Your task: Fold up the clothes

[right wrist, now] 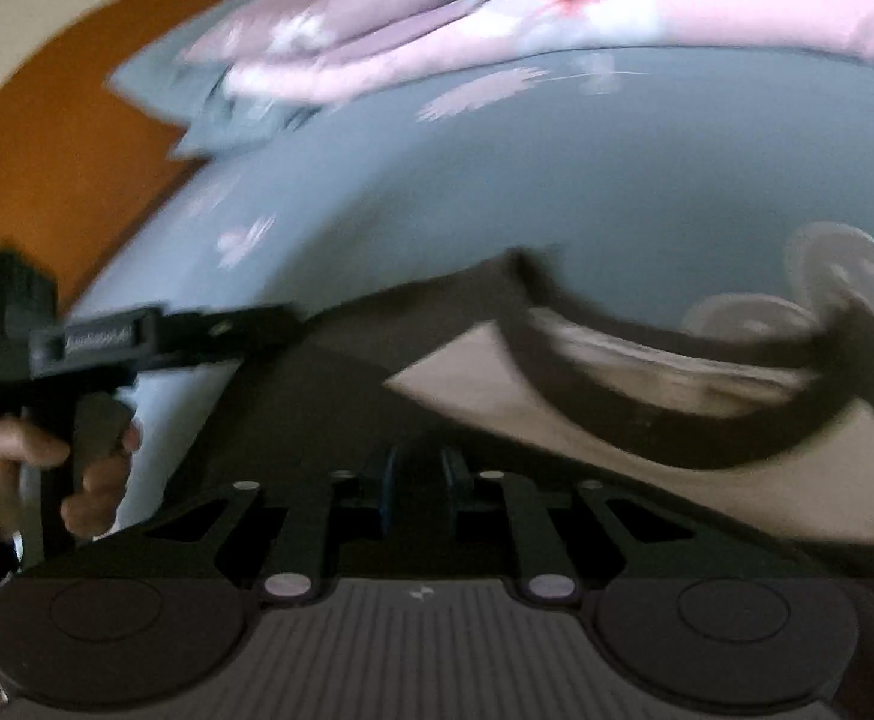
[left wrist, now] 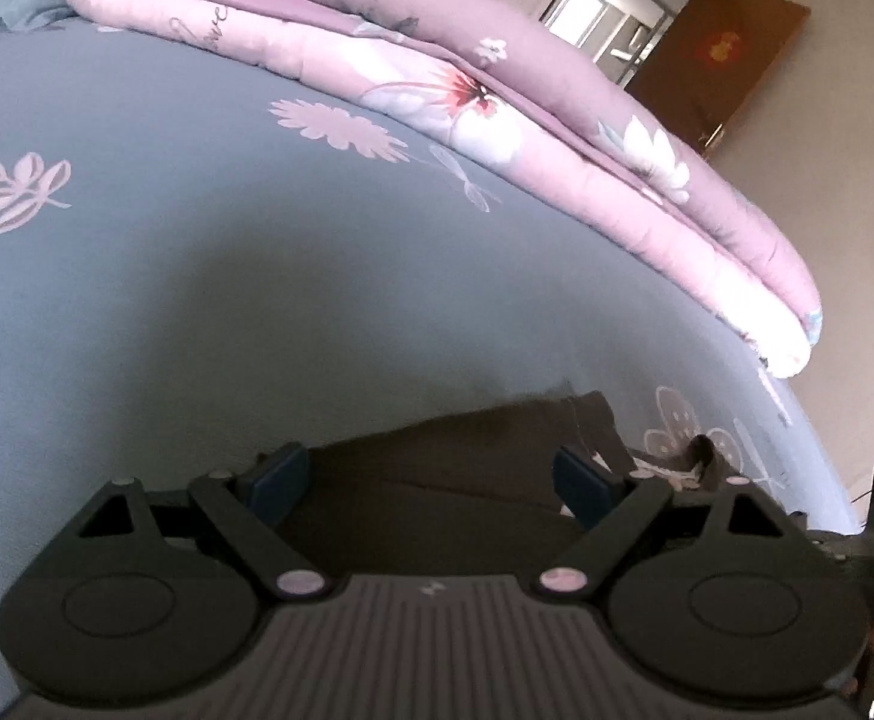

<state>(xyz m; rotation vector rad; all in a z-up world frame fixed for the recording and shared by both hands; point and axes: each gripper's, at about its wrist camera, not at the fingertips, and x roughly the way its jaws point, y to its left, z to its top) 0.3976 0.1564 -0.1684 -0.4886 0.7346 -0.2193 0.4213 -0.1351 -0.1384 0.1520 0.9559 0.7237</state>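
Between the left tongs' point(left wrist: 431, 483) wide-spread fingers lies the dark garment point(left wrist: 466, 450), unclamped. At the right tongs point(right wrist: 419, 492) the jaws stand nearly together; the blur hides whether any cloth is nipped, so I cannot tell. Just ahead of them the garment's pale lining point(right wrist: 646, 420) spreads on the grey-blue sheet point(left wrist: 167, 276). Farther off lies a folded pink quilt point(left wrist: 556, 114).

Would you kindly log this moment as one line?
left gripper: open above dark garment | right gripper: narrow, grip unclear | surface: blue bedsheet | pink quilt behind
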